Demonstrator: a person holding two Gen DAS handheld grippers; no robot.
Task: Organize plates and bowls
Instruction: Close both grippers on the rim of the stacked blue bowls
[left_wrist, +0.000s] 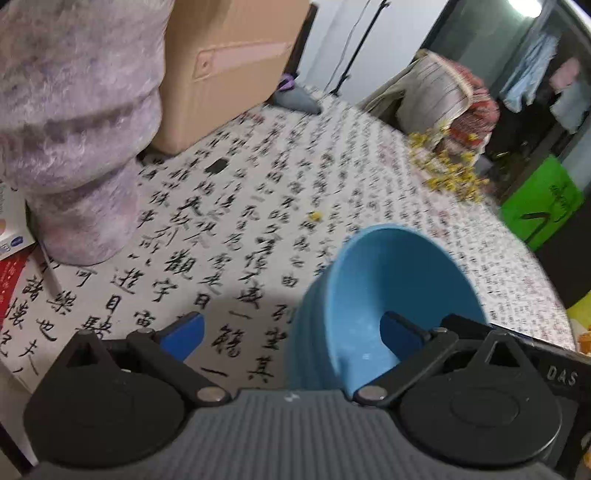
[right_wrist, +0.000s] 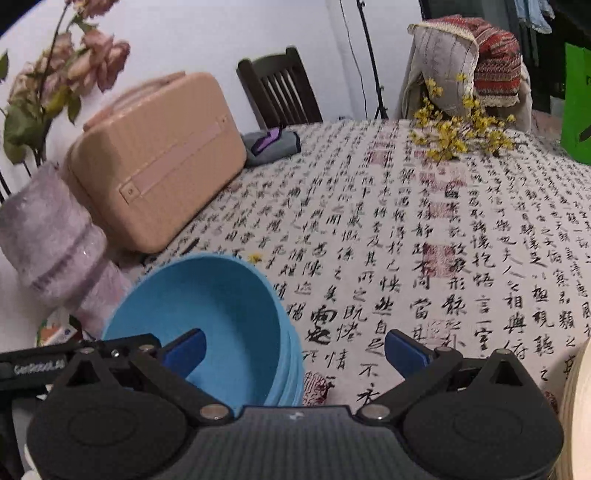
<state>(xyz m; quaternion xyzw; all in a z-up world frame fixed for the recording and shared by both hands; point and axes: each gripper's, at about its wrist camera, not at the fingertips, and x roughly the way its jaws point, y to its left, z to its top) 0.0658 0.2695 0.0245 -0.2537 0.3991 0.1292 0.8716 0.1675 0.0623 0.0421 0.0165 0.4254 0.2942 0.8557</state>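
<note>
We hold both grippers low over the desk (right_wrist: 424, 229), which is draped in a calligraphy-print cloth, and both sets of fingers stand wide apart, gripping nothing. The blue bowls (right_wrist: 207, 317), what looks like a nested stack judging by the ridged rims down one side, sit near our edge of the desk, just in front of the mauve fuzzy vase (right_wrist: 55, 240) and the tan case (right_wrist: 155, 162). The stack shows tilted in both views, its mouth facing up and toward us; whether it truly leans or only looks so through the lens, we cannot tell. Being round, it has no long axis to speak of, so any approach around the rim serves equally. In the left wrist view the left gripper (left_wrist: 291, 332) has one finger (left_wrist: 400, 332) inside the blue bowls (left_wrist: 388, 295) and the other finger outside, well apart from the wall. The right gripper (right_wrist: 295, 350) has one finger over the bowl's near rim and the other out over bare cloth. To do this step well, we judge that one gripper should straddle the wall squarely, pinch low on the rim, and lift level so the nested pieces do not slide. A cream rim (right_wrist: 576, 406) shows at the right edge, perhaps a plate.
</note>
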